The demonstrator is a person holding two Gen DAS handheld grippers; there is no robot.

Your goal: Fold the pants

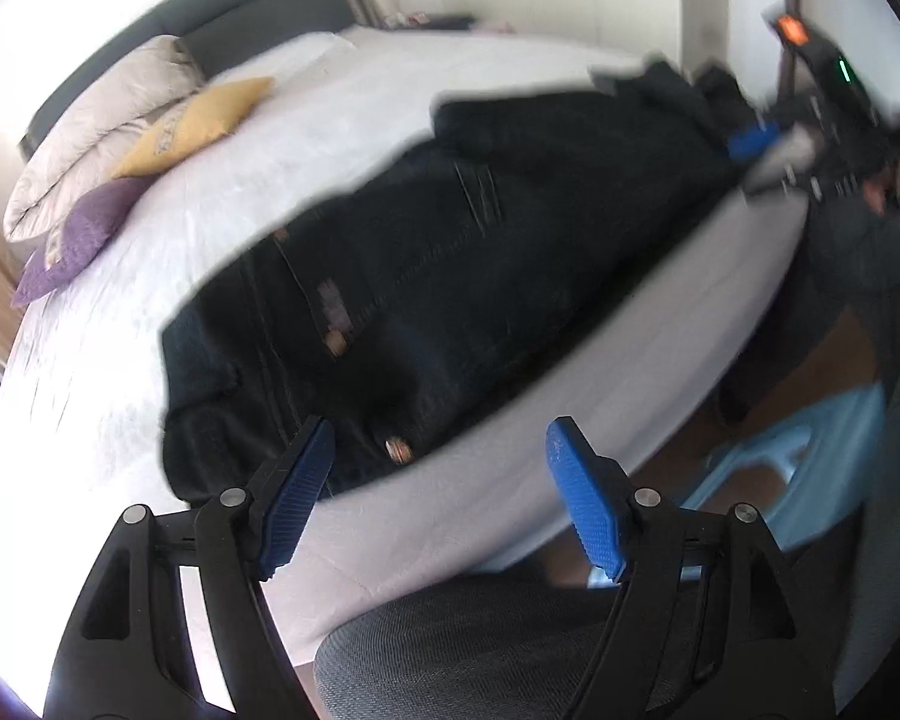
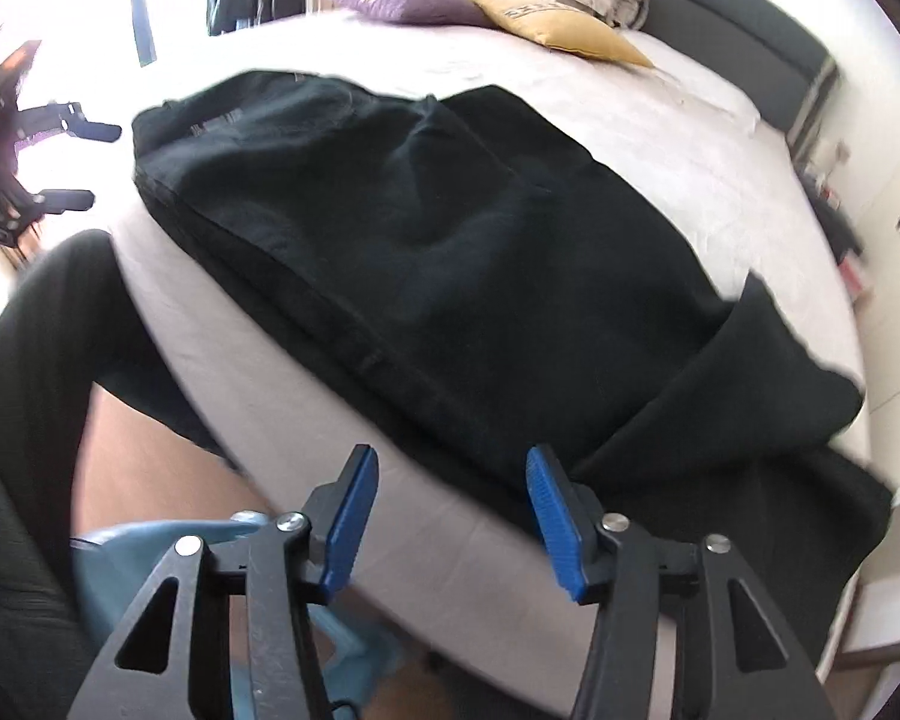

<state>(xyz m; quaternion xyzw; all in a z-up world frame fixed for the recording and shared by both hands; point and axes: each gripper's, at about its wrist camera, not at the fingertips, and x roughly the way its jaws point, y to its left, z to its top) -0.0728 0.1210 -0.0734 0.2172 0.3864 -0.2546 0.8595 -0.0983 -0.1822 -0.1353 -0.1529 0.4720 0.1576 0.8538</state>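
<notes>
No legible text anywhere. Yellow cushion [image 2: 561, 30] has a printed band w/ dark lettering, but it's too blurred & small to read in either view. Purple cushion [image 1: 78, 240] carries a similar pale printed band, also unreadable. Black pants [image 1: 450, 300] show a small pale patch/label near the waistband, too smeared to make out. No numbers, brands or signs can be read on anything else.
</notes>
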